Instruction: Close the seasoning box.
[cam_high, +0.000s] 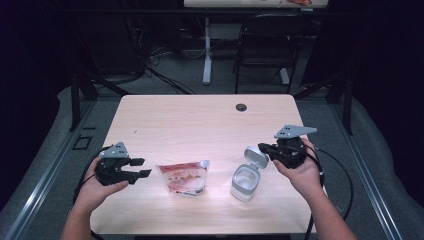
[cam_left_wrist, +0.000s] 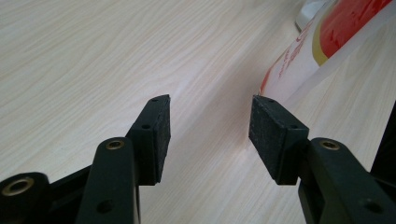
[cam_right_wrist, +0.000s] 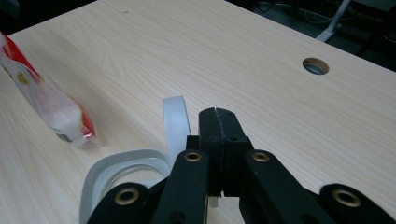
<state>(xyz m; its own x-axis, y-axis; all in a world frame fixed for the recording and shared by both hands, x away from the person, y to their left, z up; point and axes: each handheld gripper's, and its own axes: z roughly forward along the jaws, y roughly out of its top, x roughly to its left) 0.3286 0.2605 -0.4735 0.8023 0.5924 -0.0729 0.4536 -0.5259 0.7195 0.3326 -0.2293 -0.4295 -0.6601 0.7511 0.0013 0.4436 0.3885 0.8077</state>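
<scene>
A pale wood-grain bench (cam_high: 200, 120) has a round cable hole (cam_high: 241, 107) near its far edge, right of centre. Beyond the far edge, a black chair (cam_high: 267, 45) stands on grey floor beside a white table leg (cam_high: 207, 50), with cables (cam_high: 165, 75) trailing.

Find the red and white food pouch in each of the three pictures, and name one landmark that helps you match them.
High view: the pouch lies on the table near the front edge, between the two hands.
Left gripper view: its red and white edge runs along the upper right, just beyond the right jaw.
Right gripper view: it lies at the far left.
Shared landmark: the white container with its open lid beside the pouch.
</scene>
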